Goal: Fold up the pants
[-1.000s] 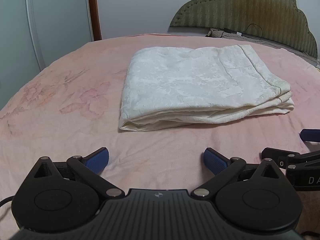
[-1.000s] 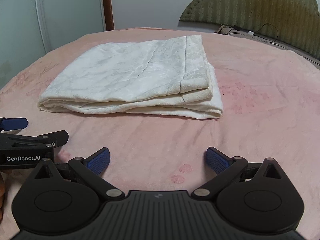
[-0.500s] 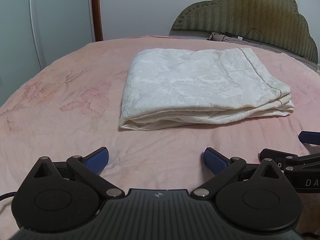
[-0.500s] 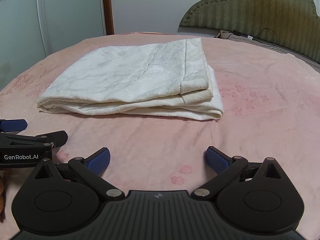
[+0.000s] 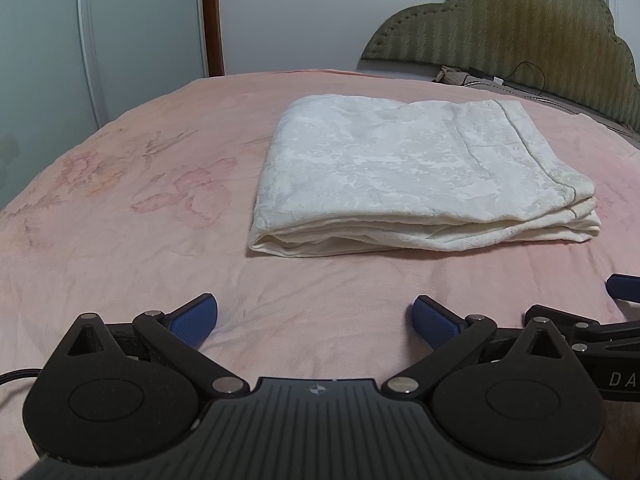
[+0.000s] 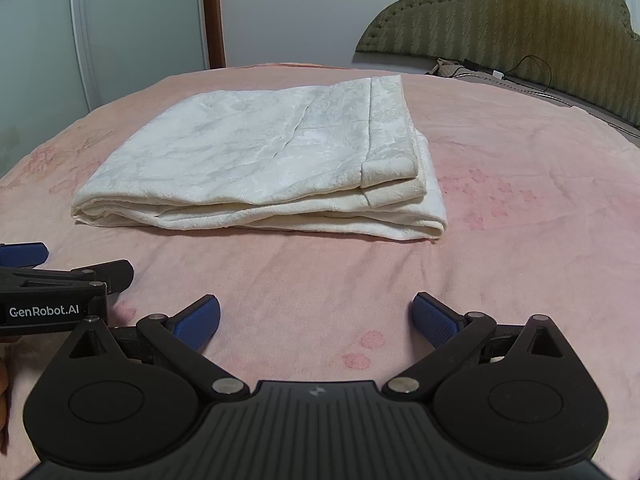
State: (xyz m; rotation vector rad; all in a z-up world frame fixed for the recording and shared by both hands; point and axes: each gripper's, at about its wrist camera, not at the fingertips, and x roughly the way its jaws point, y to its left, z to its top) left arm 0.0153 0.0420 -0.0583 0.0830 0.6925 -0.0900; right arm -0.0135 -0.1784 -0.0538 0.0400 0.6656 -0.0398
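The cream pants [image 5: 412,168] lie folded into a flat rectangular stack on the pink bedspread [image 5: 120,208]. In the right wrist view the same pants [image 6: 264,160] sit centre-left, hems stacked at the right end. My left gripper [image 5: 316,322] hovers open over bare bedspread, short of the stack's near edge, with nothing between its blue pads. My right gripper [image 6: 316,320] is open too, also short of the stack and holding nothing. Each gripper shows at the edge of the other's view: the right one [image 5: 616,304], the left one [image 6: 48,276].
A green padded headboard [image 5: 520,28] stands at the back right, with a cable and small items [image 5: 480,78] at its foot. Pale wardrobe doors [image 5: 80,40] and a brown door frame [image 5: 210,16] rise beyond the bed's left edge.
Both grippers have tilted up or drawn back a little, so the pants sit slightly lower in each view. The pants have not moved and both grippers stay open.
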